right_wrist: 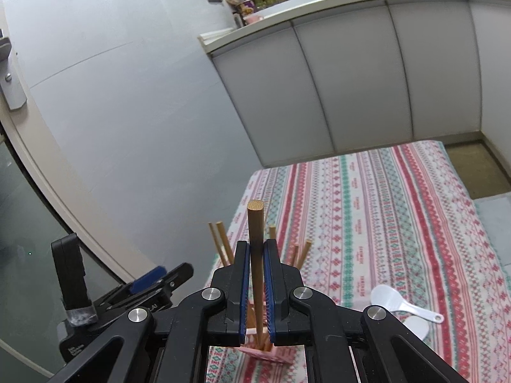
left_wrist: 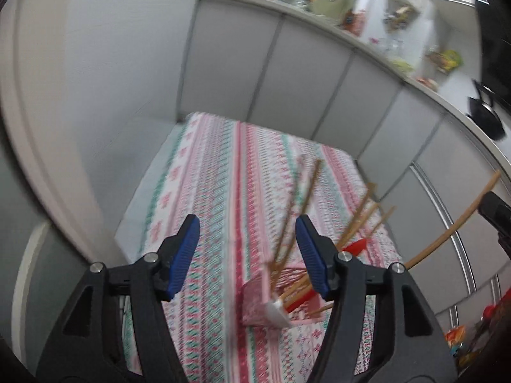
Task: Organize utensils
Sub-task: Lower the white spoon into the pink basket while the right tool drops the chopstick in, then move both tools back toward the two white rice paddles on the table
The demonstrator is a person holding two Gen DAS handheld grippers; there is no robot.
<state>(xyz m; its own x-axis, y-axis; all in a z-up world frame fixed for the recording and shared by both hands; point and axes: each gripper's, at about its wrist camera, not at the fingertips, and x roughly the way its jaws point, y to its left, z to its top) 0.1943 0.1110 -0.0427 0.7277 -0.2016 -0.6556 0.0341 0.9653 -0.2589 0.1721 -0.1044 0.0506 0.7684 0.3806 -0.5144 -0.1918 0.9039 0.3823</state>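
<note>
I have a round wooden stick (right_wrist: 255, 255) clamped between the blue pads of my right gripper (right_wrist: 255, 252), standing nearly upright directly over the pink utensil holder (right_wrist: 265, 352), with its lower end already down among the contents. My left gripper (left_wrist: 247, 252) hangs with its jaws wide apart and nothing between them, just to the left of the holder (left_wrist: 255, 303) in its own view, which is blurred.

The holder sits on the striped tablecloth (right_wrist: 383, 223) and already carries several wooden chopsticks (right_wrist: 220, 242) fanned outward, plus what looks like a red-handled utensil (left_wrist: 354, 247) and a white piece at its front rim; I cannot tell what that white piece is. A white rice paddle (right_wrist: 399, 303) lies on the cloth to the right of the holder, apart from it, and not yet put away.

As I judge it, the step in hand is seating this stick in the holder. To do it well I would keep it vertical and lower it straight, so its tip slides between the leaning chopsticks rather than levering them out. The holder looks light and tall-loaded, so a sideways push could tip it; I would release only once the tip rests on the bottom, then open gently and lift clear upward. The free left gripper could steady the holder's wall if it rocks.
</note>
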